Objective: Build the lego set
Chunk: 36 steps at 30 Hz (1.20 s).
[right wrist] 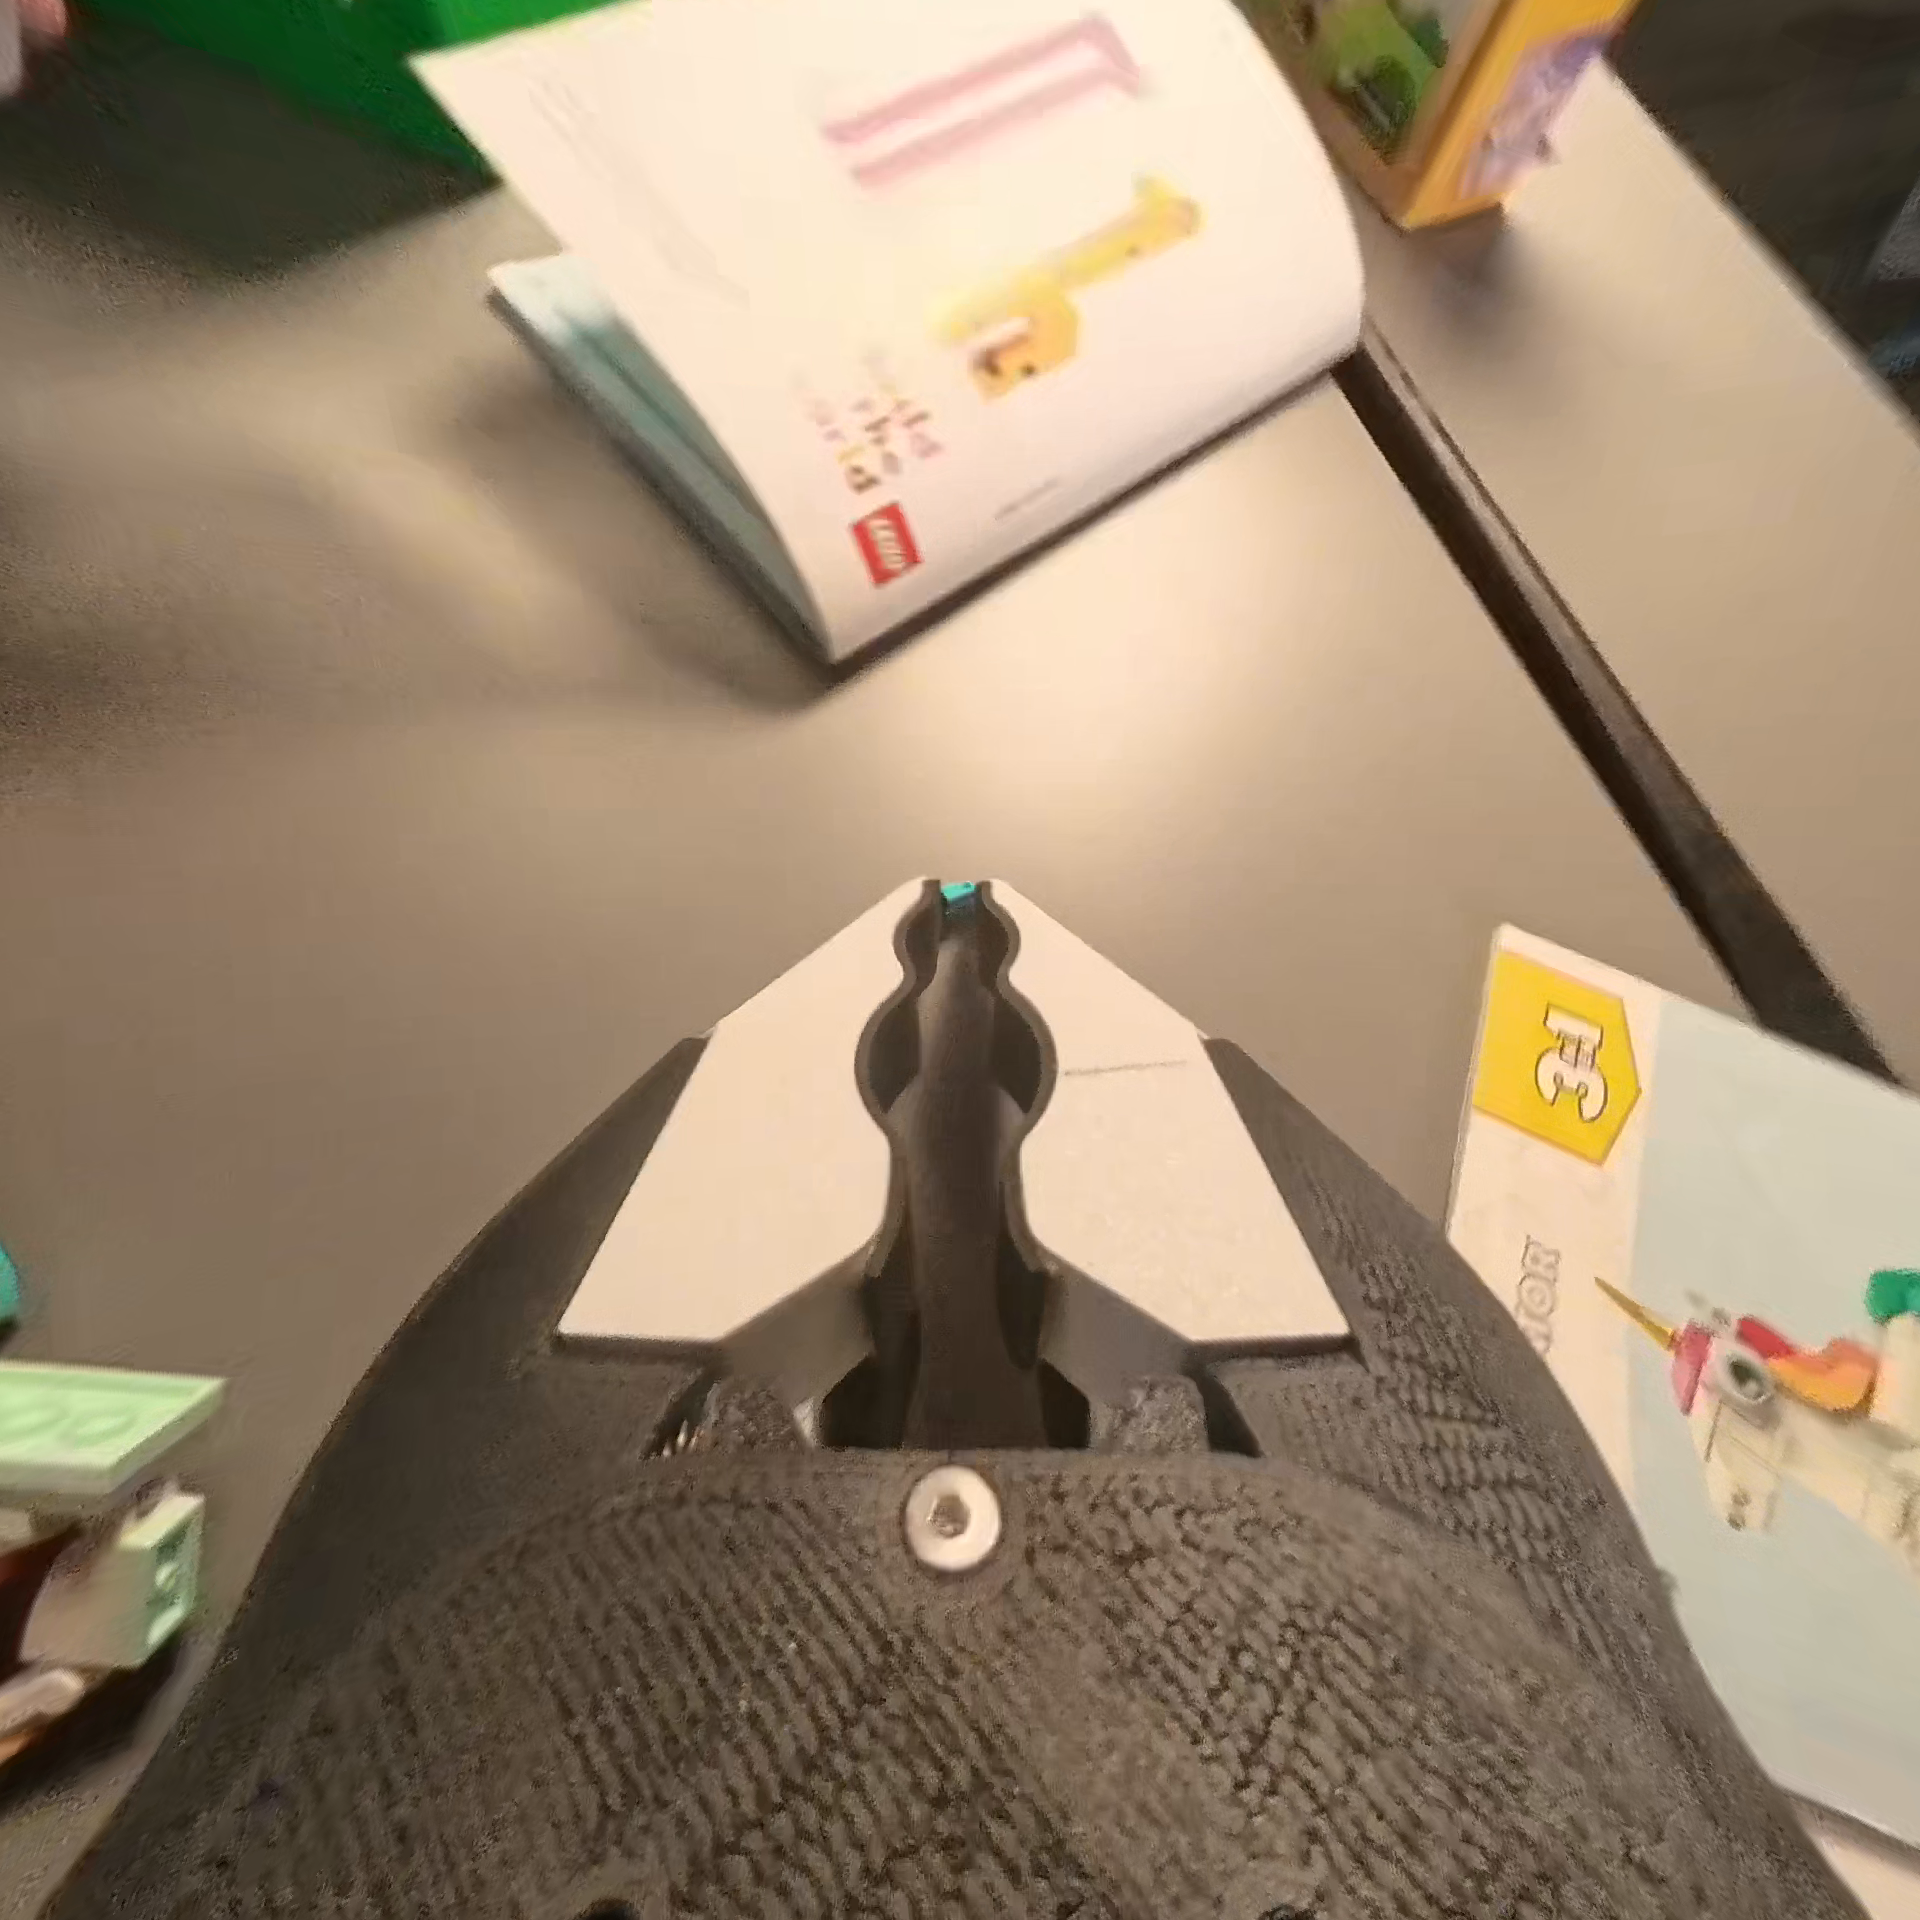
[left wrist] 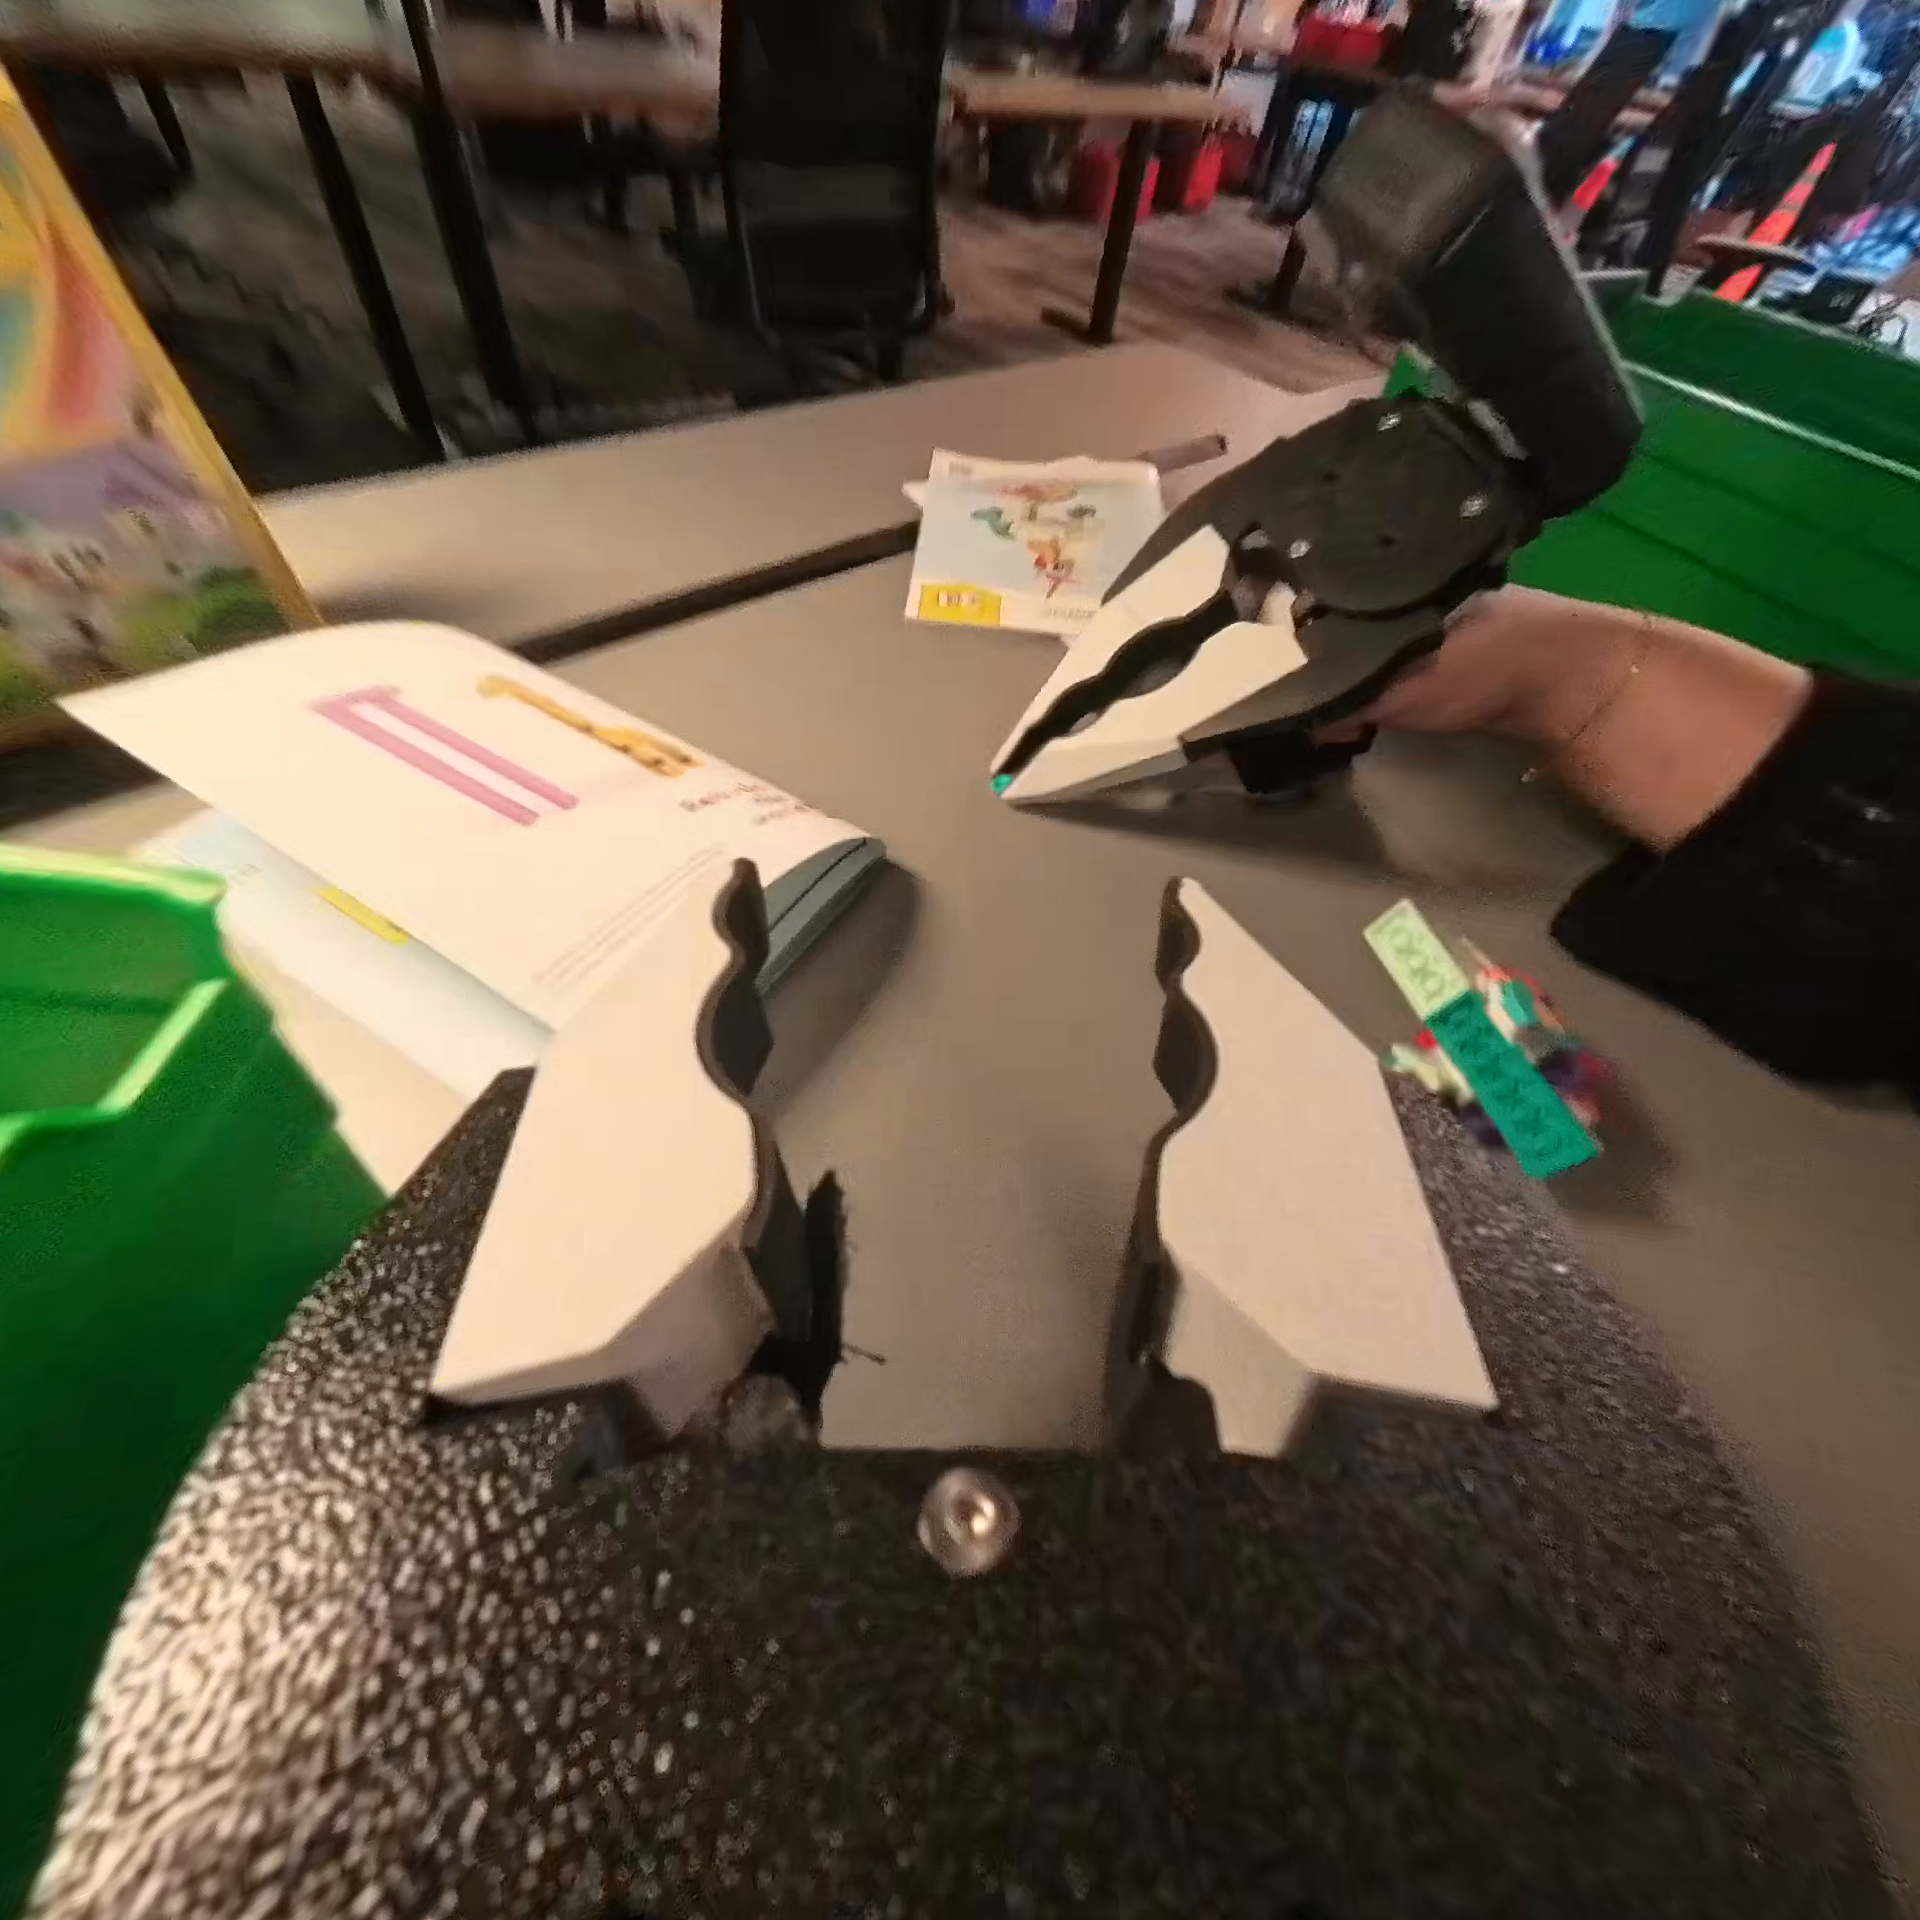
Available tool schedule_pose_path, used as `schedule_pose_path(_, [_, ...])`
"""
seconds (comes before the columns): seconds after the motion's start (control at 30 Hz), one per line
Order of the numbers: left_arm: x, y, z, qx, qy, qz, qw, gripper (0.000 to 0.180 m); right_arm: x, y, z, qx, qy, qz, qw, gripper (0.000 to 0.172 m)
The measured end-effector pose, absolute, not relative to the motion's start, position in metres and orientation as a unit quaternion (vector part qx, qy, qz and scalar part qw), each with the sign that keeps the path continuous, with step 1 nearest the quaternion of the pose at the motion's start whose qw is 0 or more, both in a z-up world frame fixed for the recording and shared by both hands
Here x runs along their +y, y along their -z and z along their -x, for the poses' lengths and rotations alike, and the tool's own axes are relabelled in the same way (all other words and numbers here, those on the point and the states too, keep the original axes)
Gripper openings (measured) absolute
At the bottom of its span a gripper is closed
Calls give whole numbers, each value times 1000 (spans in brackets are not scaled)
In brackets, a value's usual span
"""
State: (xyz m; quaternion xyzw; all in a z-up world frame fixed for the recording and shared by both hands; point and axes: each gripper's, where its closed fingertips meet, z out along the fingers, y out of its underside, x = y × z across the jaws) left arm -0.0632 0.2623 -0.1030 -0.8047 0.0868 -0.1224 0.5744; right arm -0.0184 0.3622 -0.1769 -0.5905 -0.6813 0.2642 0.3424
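1. Where the grey table [left wrist: 987,727] is running back, dim desks and chairs are showing at the top of the frame.
2. Left gripper [left wrist: 961,904] is hanging wide apart over bare table at centre, gripping nothing, an open booklet [left wrist: 436,790] lying at its left.
3. Right gripper [right wrist: 958,891] is pinching a small teal piece [right wrist: 957,895] at its tips, centre frame.

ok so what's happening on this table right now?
A person holds a gripper in each hand over a grey table. The right gripper is closed on a tiny teal piece at its fingertips. The left gripper is open and empty, beside an open instruction booklet. A partly built brick model lies to its right.
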Motion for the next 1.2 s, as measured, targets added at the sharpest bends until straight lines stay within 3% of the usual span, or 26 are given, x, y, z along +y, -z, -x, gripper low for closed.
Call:
schedule_pose_path(0.03, [252, 98, 65, 105, 98, 791, 594, 69, 355, 175, 18, -702, -253, 559, 362, 4])
schedule_pose_path(0.3, [166, 67, 98, 209, -123, 647, 723, 39, 326, 153, 14, -732, -114, 351, 573, 1])
schedule_pose_path(0.5, [133, 62, 87, 279, -138, 563, 766, 25, 316, 98, -7, -629, -63, 332, 701, 0])
schedule_pose_path(0.67, [128, 75, 51, 377, -130, 529, 749, 20, 299, 65, -27, -570, 4, 313, 760, 0])
schedule_pose_path(0.77, [123, 74, 48, 367, -83, 537, 755, 12, 281, 50, -34, -541, 27, 314, 780, 0])
schedule_pose_path(0.9, [138, 106, 64, 340, -27, 663, 666, 10, 229, 36, -24, -525, -25, 326, 786, 0])
schedule_pose_path(0.93, [137, 108, 66, 334, -3, 681, 652, 0, 211, 39, -17, -537, -45, 325, 777, 0])
schedule_pose_path(1.07, [122, 115, 59, 328, 127, 733, 582, 0, 170, 61, 8, -582, -62, 354, 730, 1])
schedule_pose_path(1.2, [130, 128, 75, 318, 66, 763, 559, 0, 153, 103, 26, -640, -122, 417, 634, 0])
